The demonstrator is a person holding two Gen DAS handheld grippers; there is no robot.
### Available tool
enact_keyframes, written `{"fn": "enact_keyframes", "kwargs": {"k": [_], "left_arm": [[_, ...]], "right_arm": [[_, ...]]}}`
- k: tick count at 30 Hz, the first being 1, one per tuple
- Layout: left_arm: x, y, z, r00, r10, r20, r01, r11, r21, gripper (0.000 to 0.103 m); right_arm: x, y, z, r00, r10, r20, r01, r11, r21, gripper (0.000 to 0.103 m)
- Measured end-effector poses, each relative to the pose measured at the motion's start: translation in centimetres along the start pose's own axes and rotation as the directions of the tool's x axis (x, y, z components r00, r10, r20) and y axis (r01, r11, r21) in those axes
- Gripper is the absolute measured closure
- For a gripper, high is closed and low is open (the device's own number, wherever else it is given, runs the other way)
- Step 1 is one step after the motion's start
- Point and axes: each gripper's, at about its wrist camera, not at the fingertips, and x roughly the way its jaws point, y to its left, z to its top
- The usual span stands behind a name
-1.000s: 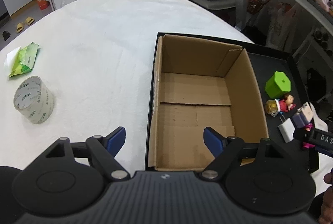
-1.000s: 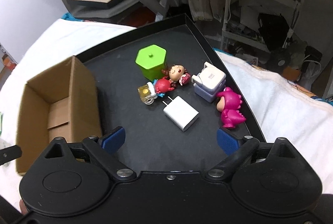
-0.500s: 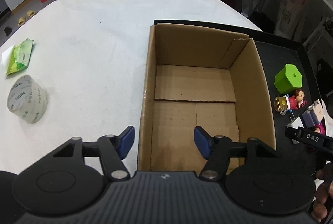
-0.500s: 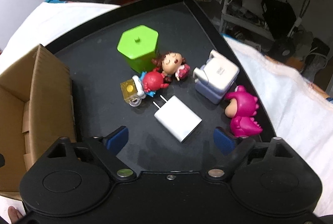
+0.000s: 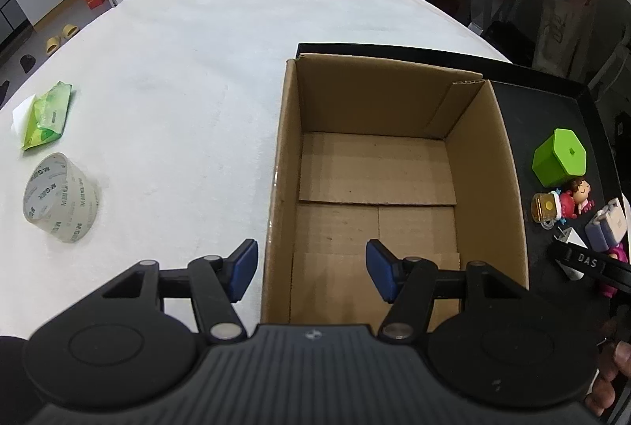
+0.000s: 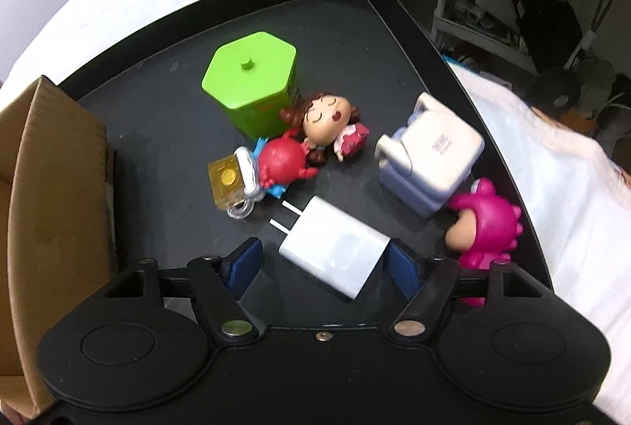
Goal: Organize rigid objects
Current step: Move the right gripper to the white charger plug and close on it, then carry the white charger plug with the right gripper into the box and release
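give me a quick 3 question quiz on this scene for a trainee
1. True or false: the cardboard box already holds a toy.
2. Which thing lies between the open fingers of the right gripper? A) green hexagonal box B) white charger C) pink dinosaur figure
3. Fill in: the tape roll and the green packet lie on the white ____.

Key
1. False: only bare cardboard shows inside, and the left gripper hangs open at its near wall.
2. B: the white charger sits between the fingers, untouched as far as the view shows, on the black tray.
3. Cloth.
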Motion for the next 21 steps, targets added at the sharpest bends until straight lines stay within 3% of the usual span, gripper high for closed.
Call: {"fn": "enact_keyframes", "kwargs": {"k": [3,8,21], "left_arm": [[0.1,0.3,-0.2,1.000,-0.002,0.006,0.002,1.000,0.001,0.043],[0.1,1.0,-0.5,0.999,-0.023,0.023,0.023,1.000,0.013,0.043],[0.1,3.4,-1.3,0.994,-0.098,0.054,0.098,0.995,0.013,0.052]], "right_arm": [[-0.1,0.0,-0.2,1.000,-0.012,0.018,0.012,1.000,-0.001,0.048],[-0.5,0.2,-0.7,0.995,0.103,0.005,-0.103,0.995,0.007,0.049],[-5.2,1.1,-1.5,0.991,0.089,0.104,-0.087,0.996,-0.019,0.049]]}}
